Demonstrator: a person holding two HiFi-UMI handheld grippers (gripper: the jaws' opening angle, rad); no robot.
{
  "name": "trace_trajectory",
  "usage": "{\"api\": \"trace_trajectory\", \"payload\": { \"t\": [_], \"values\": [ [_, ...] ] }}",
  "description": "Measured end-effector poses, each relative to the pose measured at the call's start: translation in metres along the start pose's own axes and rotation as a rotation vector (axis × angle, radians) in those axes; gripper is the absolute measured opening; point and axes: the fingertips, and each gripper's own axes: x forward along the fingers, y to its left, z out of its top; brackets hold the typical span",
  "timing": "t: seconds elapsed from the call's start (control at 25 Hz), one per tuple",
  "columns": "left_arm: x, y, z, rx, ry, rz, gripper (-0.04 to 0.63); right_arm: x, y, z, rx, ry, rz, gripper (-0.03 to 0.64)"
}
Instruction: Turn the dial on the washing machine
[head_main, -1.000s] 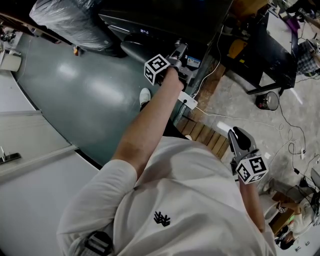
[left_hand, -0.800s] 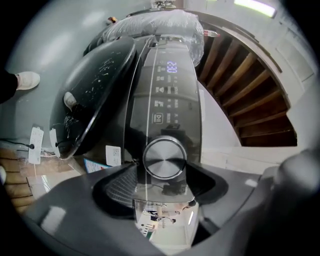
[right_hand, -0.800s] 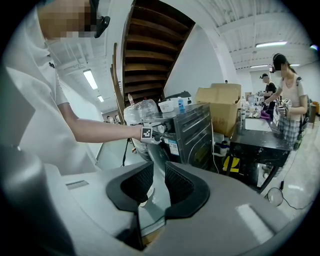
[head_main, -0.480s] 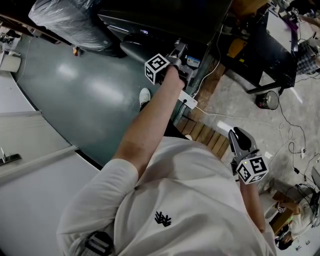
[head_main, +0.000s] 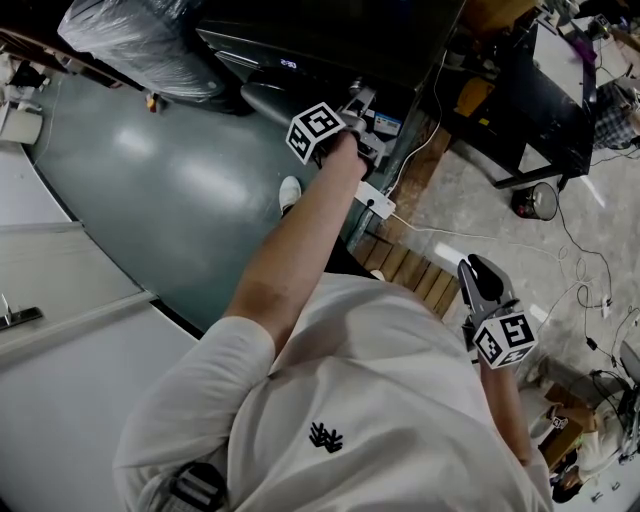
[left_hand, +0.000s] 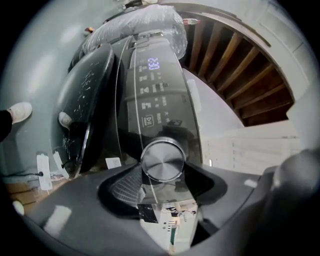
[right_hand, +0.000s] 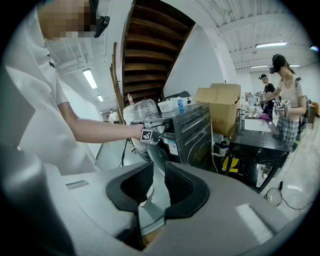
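A person stands at a dark washing machine, left arm stretched out to its control panel. At the left of the left gripper view is the machine's round door, closed and dark. What is in the drum cannot be seen. To the door's right, the panel shows a lit display. Beneath the display in this view sits the round silver dial.

The left gripper has the dial between its jaws. They stand wide and have just been closing, and the pads appear to pinch the dial's rim on either side. The step in hand therefore looks like the turn itself. The next move calls for a roll of the wrist about the dial's centre, with the pinch kept firm and square so the pads do not slip on the smooth metal.

Further right, the right gripper hangs by the person's side, well away from the machine. Its jaws are nearly together, with a narrow gap and nothing in them. Far right in its view, a cardboard box stands beyond the machine with its flaps up, its contents hidden.
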Motion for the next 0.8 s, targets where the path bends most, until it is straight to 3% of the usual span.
{"api": "trace_trajectory", "payload": {
  "t": [0.36,0.8],
  "values": [
    [-0.001,0.003,0.001,0.288,0.042,0.099,0.321,0.001,-0.002,-0.004,0.000,-0.001,0.000,0.069],
    [-0.016,-0.005,0.002,0.478,0.055,0.134,0.321,0.001,0.002,-0.001,-0.006,-0.010,0.015,0.069]
  ]
}}
